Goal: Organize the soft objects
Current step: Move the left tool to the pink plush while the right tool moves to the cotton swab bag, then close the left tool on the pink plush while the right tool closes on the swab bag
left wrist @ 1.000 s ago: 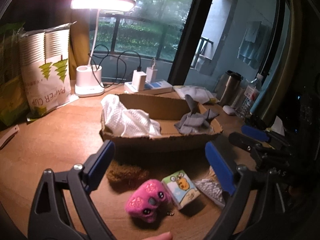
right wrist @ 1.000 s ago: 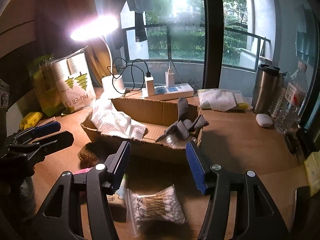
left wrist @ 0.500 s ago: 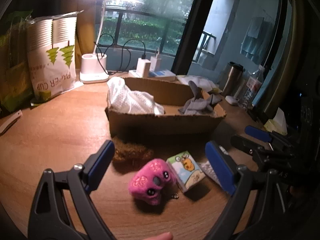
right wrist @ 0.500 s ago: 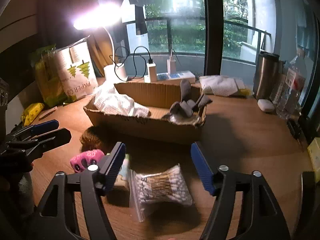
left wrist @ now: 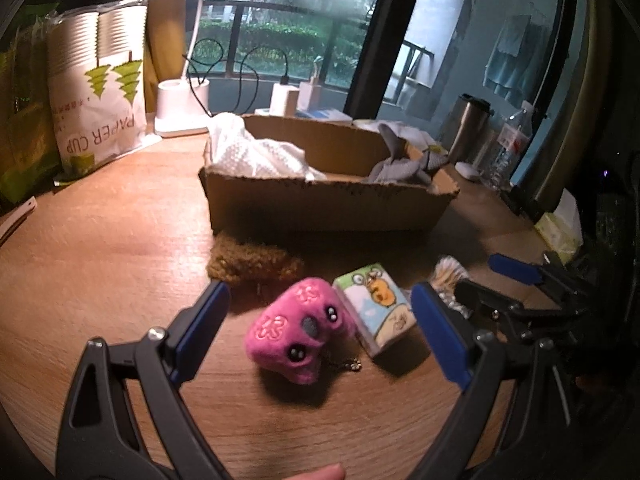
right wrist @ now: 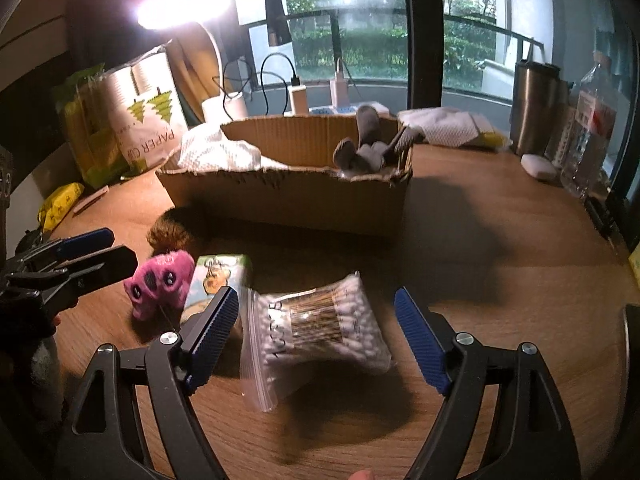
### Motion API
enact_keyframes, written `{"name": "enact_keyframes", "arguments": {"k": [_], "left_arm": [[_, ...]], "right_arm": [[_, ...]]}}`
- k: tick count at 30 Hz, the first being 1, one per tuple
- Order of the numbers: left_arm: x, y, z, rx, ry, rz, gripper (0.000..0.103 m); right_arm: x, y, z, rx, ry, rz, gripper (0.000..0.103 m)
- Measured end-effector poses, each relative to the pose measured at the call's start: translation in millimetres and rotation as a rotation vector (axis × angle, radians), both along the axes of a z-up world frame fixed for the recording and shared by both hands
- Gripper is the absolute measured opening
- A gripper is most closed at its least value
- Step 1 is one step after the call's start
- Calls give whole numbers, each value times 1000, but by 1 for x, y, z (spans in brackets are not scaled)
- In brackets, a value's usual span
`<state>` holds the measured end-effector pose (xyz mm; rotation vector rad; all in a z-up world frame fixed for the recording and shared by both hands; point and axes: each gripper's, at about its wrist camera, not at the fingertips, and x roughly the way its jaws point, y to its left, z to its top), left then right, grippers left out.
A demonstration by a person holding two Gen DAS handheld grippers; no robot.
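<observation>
Left wrist view, lower frame: the left gripper is spread wide, holding nothing, its blue-padded fingers flanking a pink plush toy with black bead eyes that lies on the wooden tabletop at centre. A short ball chain trails from the toy's right side. Touching the toy on the right is a small tissue packet printed with a cartoon figure.

Just behind the toy, centre-left, lies a brown fuzzy knitted piece, close against the front wall of a low cardboard box. Inside the box, a white textured cloth is on the left and a grey fabric item on the right.

Right wrist view, lower frame: the right gripper is likewise released and empty, fingers either side of a clear zip bag of cotton swabs lying flat at centre. The packet and pink toy sit left of it.

Upper left of both views: a printed paper-cup sleeve bag and a white desk lamp, lit. Upper right: a steel tumbler and a plastic water bottle.
</observation>
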<state>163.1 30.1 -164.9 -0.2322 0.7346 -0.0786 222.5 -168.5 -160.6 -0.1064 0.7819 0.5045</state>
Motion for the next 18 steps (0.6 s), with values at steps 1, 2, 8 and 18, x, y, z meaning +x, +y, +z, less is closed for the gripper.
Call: {"name": "enact_keyframes", "arguments": {"k": [1, 2, 8, 18], "left_arm": [[1, 0, -2, 3, 6, 3, 93], [2, 1, -4, 5, 12, 5, 93], [9, 4, -19, 42, 69, 25, 93], [17, 12, -39, 86, 150, 49, 93]], "right_arm": [[0, 1, -2, -1, 5, 3, 83], [0, 2, -4, -3, 12, 9, 83], [4, 5, -17, -20, 48, 25, 83], [16, 6, -30, -30, 90, 21, 83]]}}
